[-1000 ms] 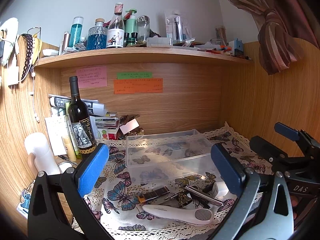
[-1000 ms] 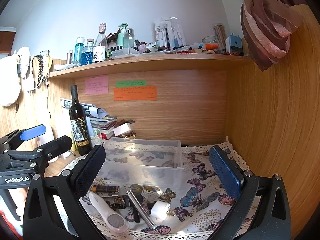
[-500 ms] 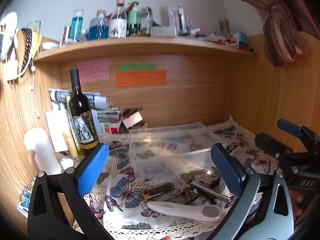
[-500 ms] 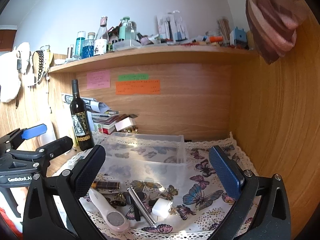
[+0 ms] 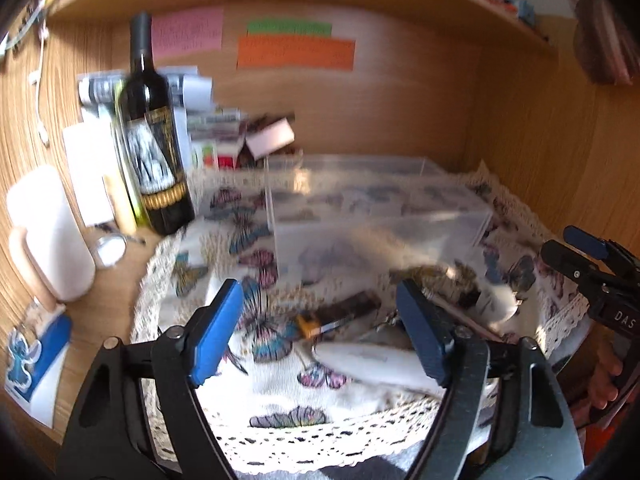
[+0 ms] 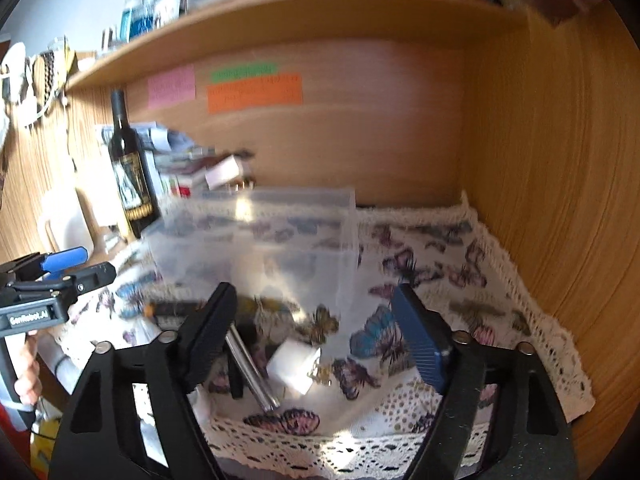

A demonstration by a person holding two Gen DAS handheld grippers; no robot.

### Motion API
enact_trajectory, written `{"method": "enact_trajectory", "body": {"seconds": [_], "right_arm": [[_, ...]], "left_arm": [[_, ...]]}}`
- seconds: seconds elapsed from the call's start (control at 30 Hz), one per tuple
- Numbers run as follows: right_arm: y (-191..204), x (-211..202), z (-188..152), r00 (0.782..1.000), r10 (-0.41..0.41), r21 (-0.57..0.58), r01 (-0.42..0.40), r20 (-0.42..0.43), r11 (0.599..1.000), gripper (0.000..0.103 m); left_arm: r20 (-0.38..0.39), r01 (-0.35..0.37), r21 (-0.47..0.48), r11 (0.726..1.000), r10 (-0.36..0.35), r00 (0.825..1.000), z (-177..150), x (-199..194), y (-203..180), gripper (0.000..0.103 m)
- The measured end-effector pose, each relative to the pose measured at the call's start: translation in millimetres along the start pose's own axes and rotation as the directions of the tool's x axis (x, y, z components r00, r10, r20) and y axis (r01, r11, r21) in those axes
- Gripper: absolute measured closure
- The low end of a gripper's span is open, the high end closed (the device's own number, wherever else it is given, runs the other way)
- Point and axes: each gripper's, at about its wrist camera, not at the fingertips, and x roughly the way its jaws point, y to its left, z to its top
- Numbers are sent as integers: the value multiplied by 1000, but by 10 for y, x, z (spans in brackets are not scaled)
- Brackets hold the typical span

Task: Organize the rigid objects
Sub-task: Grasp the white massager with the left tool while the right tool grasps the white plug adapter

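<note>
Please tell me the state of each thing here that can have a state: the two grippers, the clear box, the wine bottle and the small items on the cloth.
left gripper: open, empty.
right gripper: open, empty.
clear plastic box: no lid, looks empty.
wine bottle: upright, capped.
white handheld device: lying flat on the butterfly cloth.
metal tube: lying flat.
white cube: resting on the cloth, outside the box.

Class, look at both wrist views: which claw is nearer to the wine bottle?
Left. The left claw hovers over the cloth just right of the wine bottle; the right claw lies further right, beyond the clear box.
</note>
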Motion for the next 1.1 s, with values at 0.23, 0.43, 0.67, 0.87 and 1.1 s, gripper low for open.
{"method": "enact_trajectory", "body": {"seconds": [0.23,0.43,0.67,0.87,1.1], "right_arm": [[-38,161,-148,996,15,-9,-16,-90,1000,31],[-118,230,-257,990,29,5,-28,-141,1000,34],[-198,246,-325,987,26,20,-23,-160,1000,34],[-138,325,-342,981,64,22,-61,-181,998,34],[-18,484,-355,973,88,13,-88,-212,996,34]], "left_arm": [[-107,46,-35,998,-50,993,-182,197,-202,25],[-135,79,-36,996,-83,987,-242,312,-528,24],[-139,29,74,997,-19,990,-400,402,-931,13],[-126,1,88,996,10,992,-494,337,-770,8],[-161,-110,34,993,114,980,-591,268,-227,8]]}}
